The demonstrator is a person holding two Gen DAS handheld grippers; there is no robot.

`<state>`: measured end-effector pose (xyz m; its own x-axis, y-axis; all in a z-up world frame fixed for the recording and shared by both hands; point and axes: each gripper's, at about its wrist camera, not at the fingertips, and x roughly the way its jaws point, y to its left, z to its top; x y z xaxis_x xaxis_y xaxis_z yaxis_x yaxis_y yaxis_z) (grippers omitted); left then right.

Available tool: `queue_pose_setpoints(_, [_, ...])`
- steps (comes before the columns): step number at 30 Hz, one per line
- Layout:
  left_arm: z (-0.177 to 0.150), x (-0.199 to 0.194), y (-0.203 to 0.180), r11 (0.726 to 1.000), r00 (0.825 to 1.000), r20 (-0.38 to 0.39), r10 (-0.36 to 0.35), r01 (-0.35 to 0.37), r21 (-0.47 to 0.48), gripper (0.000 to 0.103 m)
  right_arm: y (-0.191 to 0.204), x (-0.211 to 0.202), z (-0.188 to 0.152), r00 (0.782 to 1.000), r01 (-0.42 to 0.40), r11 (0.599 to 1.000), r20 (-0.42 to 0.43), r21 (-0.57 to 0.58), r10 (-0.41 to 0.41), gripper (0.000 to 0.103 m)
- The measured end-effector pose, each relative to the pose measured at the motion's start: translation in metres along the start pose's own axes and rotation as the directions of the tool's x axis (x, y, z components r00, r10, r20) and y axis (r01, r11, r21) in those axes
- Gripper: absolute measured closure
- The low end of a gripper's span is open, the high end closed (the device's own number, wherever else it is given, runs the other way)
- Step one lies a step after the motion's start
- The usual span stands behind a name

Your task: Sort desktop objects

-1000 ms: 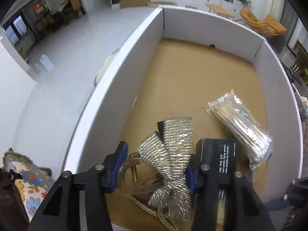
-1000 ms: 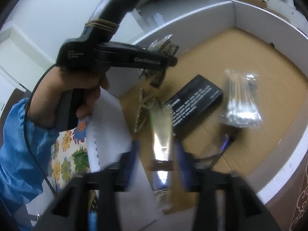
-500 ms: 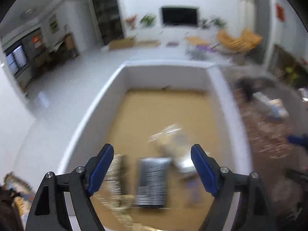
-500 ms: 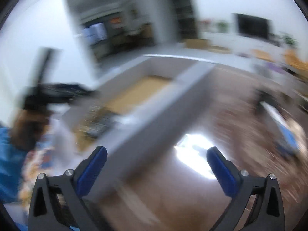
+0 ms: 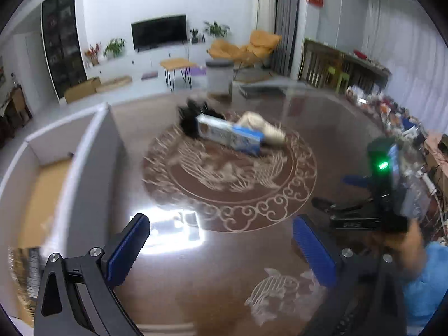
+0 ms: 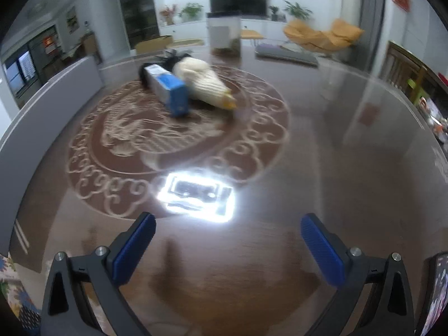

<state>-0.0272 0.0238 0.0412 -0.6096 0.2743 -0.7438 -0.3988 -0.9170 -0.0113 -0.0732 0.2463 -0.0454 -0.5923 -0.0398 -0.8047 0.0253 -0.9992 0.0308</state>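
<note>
A blue-and-white carton (image 5: 229,137) (image 6: 168,89) lies on the dark patterned table (image 5: 224,266) (image 6: 322,154). A cream knitted item (image 5: 263,128) (image 6: 204,82) and a black fluffy item (image 5: 193,120) (image 6: 170,56) lie against it. My left gripper (image 5: 219,224) hovers over bare table well short of them, its jaws opening with nothing between them. My right gripper (image 6: 228,219) stands wide open and empty, also well short of the carton. The white-walled sorting box (image 5: 92,151) (image 6: 50,95) stands to the left; its contents are mostly hidden.
A hand in a blue sleeve (image 5: 406,240) holds the right tool's handle at the right. A clear container (image 6: 224,33) and a grey flat pad (image 6: 285,54) sit at the table's far side. A phone (image 6: 434,294) lies lower right. Lamp glare (image 6: 196,196) marks the tabletop.
Both grippers have opened, let go of the silvery items over the box, and swung right to the patterned table. The carton pile has come into view.
</note>
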Motion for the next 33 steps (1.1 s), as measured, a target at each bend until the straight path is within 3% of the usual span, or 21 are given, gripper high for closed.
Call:
queue_pose_setpoints(4, [-0.01,0.059,-0.014,0.999,0.998,-0.035,0.048,-0.048,-0.002,0.0,-0.005,0.008,-0.007,1.0,0.002,1.0,-0.018,-0.01,-0.002,0.0])
queue_pose_setpoints(11, [-0.014,0.118,-0.018,0.997,0.993,-0.092,0.069,-0.071,-0.02,0.0,-0.001,0.014,-0.01,0.999,0.034,0.999,-0.013,-0.029,-0.034,0.0])
queue_pose_setpoints(17, [-0.016,0.137,-0.017,0.996,0.99,-0.122,0.075,-0.08,-0.037,0.0,-0.001,0.013,-0.01,0.999,0.034,0.999,-0.013,-0.029,-0.034,0.0])
queue_pose_setpoints(33, [-0.016,0.143,-0.014,0.994,0.991,-0.112,0.077,-0.085,-0.067,0.0,-0.001,0.013,-0.011,0.999,0.034,0.999,-0.013,-0.029,-0.034,0.0])
